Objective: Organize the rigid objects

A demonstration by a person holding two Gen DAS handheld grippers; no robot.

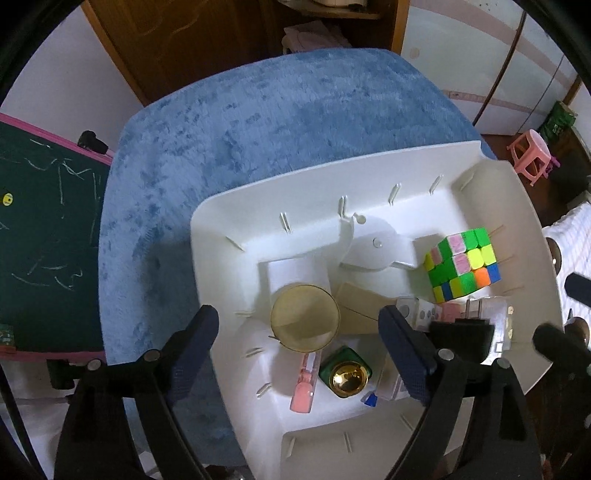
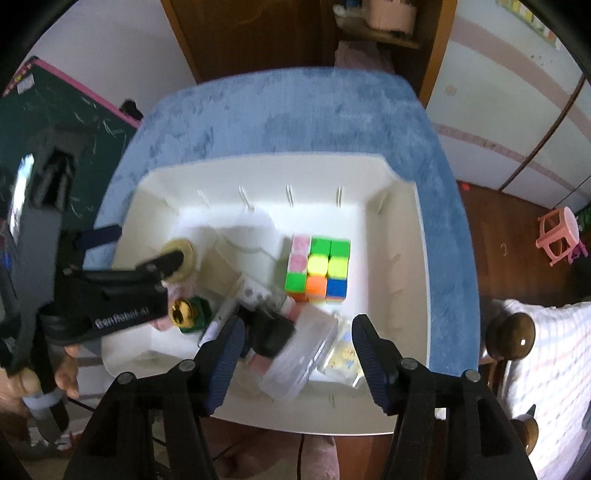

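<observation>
A white tray (image 1: 229,229) sits on a blue plush tabletop (image 1: 258,129). My left gripper (image 1: 299,332) hangs open over the tray's left part, its fingers standing clear on either side of a yellowish round cup (image 1: 304,321). Below the cup lie a green bottle with a gold cap (image 1: 349,376) and a pink hourglass-like piece (image 1: 304,391). A colourful puzzle cube (image 2: 319,269) rests further back. My right gripper (image 2: 297,339) is open above a clear plastic case (image 2: 299,358) and a black object (image 2: 273,332), with its pads off both.
A white rounded part (image 1: 373,251) lies in the tray behind the cup. A green chalkboard (image 1: 44,221) stands left of the table, a pink stool (image 2: 557,232) on the wooden floor at right, and a wooden cabinet (image 2: 258,33) behind. A hand (image 2: 66,373) holds the left gripper's handle.
</observation>
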